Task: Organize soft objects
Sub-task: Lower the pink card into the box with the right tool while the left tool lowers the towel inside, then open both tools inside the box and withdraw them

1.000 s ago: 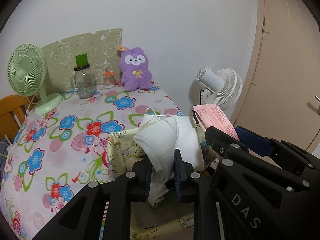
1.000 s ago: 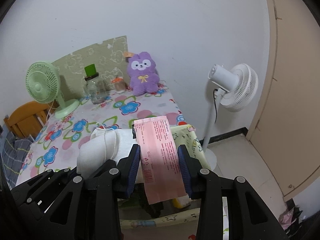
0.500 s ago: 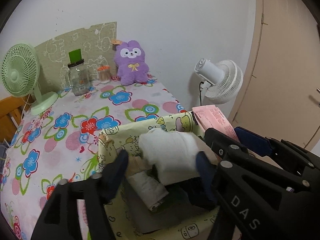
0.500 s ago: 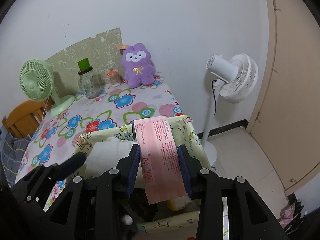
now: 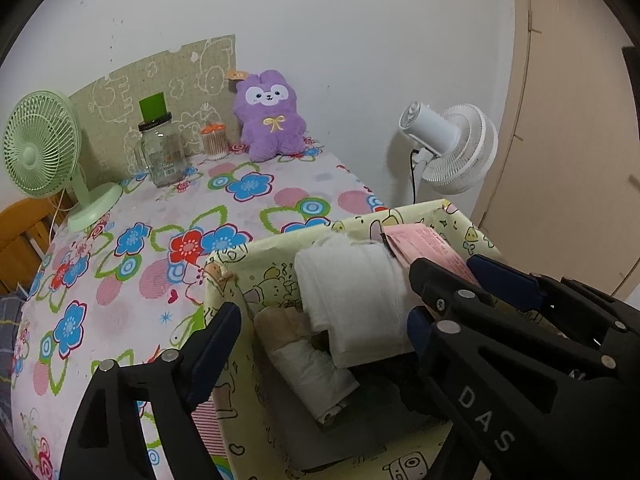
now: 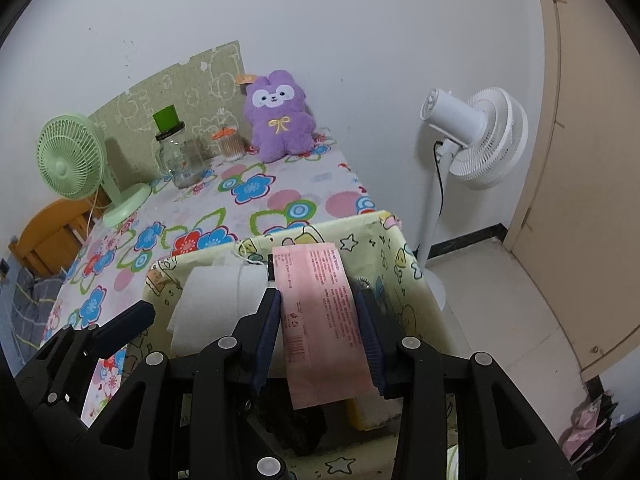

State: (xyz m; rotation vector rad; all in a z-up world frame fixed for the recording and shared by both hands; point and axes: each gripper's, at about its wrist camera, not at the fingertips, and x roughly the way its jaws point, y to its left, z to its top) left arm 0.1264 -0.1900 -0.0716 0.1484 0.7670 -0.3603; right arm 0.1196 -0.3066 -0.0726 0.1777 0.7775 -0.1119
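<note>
In the left wrist view the left gripper (image 5: 320, 332), jaws just spread, hangs released over the white cloth (image 5: 352, 292) lying in the yellow bin (image 5: 280, 240) on the flowered table (image 5: 160, 220), while the right wrist view shows the right gripper (image 6: 320, 320) grasping a pink packet (image 6: 320, 312) above that bin's right side.

1. A green desk fan (image 5: 40, 148) is parked at the table's left edge, on the flowered tablecloth (image 5: 132, 256).
2. A glass jar (image 5: 160, 152) with a green block on its lid is set next to a small cotton-swab tub (image 5: 215, 142).
3. A white standing fan (image 6: 476, 136) is seen on the floor, by the beige door (image 6: 592, 160).
4. A wooden chair (image 6: 48, 232) is tucked in at far left.
</note>
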